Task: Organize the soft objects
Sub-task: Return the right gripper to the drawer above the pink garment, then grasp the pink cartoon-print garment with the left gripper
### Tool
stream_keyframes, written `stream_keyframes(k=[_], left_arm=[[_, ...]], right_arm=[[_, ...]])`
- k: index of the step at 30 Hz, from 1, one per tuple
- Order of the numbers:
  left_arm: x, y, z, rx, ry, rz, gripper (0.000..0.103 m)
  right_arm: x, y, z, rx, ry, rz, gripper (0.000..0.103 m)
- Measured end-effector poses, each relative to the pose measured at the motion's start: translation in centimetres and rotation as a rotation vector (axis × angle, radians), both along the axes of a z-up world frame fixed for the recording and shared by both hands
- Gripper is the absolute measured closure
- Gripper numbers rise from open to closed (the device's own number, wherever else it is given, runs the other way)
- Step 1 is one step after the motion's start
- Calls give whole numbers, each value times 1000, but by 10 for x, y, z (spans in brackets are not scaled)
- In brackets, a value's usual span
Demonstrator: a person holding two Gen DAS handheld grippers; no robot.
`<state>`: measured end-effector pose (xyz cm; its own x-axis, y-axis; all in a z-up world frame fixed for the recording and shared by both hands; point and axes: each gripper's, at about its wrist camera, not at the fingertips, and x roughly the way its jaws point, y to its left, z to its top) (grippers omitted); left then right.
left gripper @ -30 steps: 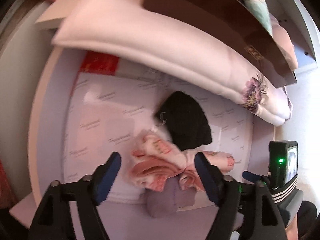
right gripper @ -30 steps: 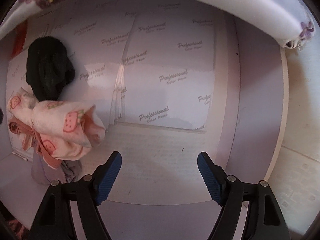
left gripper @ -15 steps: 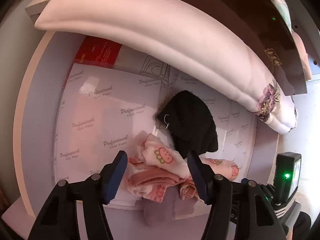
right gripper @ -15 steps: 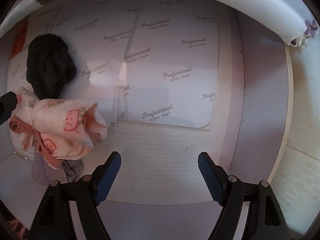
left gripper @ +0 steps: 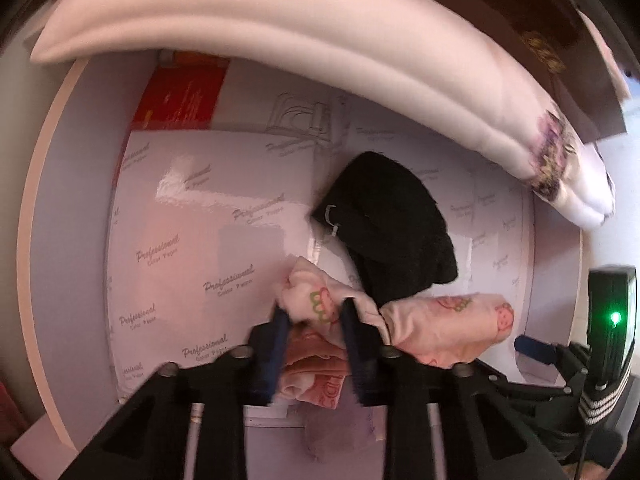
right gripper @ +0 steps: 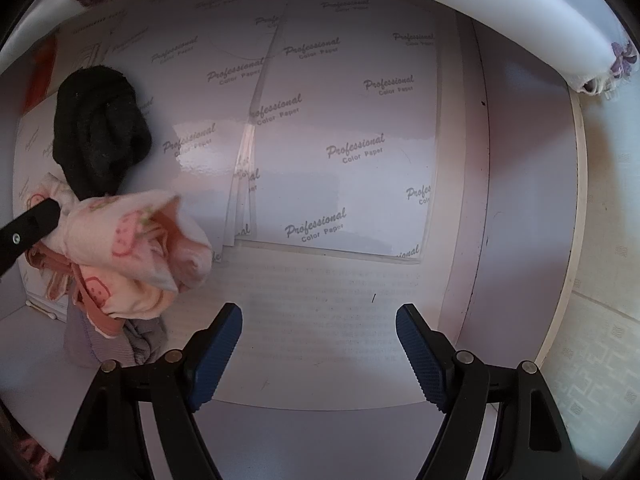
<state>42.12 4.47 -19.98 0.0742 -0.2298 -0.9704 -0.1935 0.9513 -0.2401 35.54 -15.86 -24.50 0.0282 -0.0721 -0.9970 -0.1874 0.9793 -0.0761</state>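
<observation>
A pink strawberry-print cloth point(left gripper: 440, 324) lies bunched on a white shelf point(left gripper: 76, 200) lined with glossy paper sheets. A black fuzzy cloth point(left gripper: 388, 232) lies just behind it, and a grey cloth point(left gripper: 340, 424) lies under its front. My left gripper point(left gripper: 314, 320) is shut on the left fold of the pink cloth. In the right wrist view the pink cloth point(right gripper: 132, 248), black cloth point(right gripper: 100, 132) and grey cloth point(right gripper: 100, 340) sit at the left, with a left finger point(right gripper: 28, 228) on the pink cloth. My right gripper point(right gripper: 320, 344) is open and empty over bare paper.
A long white pillow with a purple flower print point(left gripper: 320, 40) overhangs the shelf from above. A red-printed packet point(left gripper: 180, 96) lies at the back left. The right gripper's body with a green light point(left gripper: 612, 320) is at the right. Tiled floor point(right gripper: 600, 340) shows beyond the shelf edge.
My left gripper moved forward and closed its fingers on the pink cloth, which has lifted and bunched a little. My right gripper stayed open and almost still.
</observation>
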Motion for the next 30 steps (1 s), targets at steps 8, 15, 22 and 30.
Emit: stream_keyframes(k=[8,15,22,30], left_arm=[[-6,15,26,-12,-51,70,91],[-20,31,39,48,-57,126,91],[-31,31,68,131,-120,97,91],[-33,34,80,182,-147,62,91]], right_arm=[[-1,3,-1,-10,6,-3,23],[-1,3,1,-14,9,-6,23],[-3,6,-1,-16,10,-6,23],[-2,7,-1,-15,16,2,23]])
